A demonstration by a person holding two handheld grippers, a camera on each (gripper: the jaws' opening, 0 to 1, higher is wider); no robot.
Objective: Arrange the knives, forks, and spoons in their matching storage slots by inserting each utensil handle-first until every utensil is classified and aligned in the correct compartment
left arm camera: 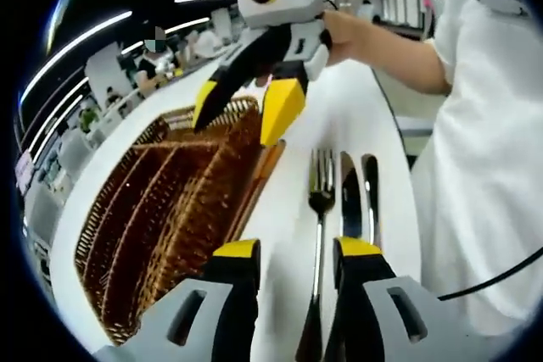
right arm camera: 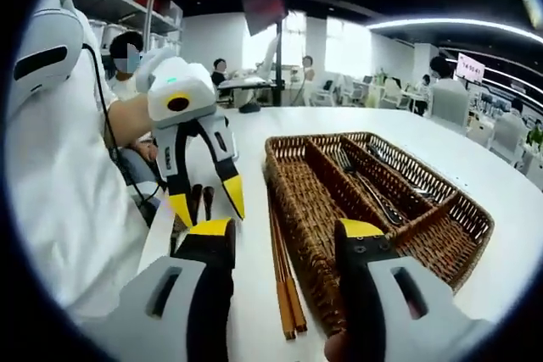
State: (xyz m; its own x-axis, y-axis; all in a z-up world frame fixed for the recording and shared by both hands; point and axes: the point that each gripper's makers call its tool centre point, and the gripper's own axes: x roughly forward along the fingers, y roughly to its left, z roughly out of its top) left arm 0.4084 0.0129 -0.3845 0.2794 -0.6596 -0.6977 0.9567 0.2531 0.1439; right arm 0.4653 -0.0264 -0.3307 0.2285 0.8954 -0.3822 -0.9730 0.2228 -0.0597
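1. White desk carries a brown wicker basket with long slots.
2. In the right gripper view, utensils lie in the slots at 1 o'clock, too dark to sort.
3. Left hand-held gripper is open, straddling a fork; two knives lie at 3 o'clock, handles cut off.
4. Right hand-held gripper is open, empty, over chopsticks beside the basket.
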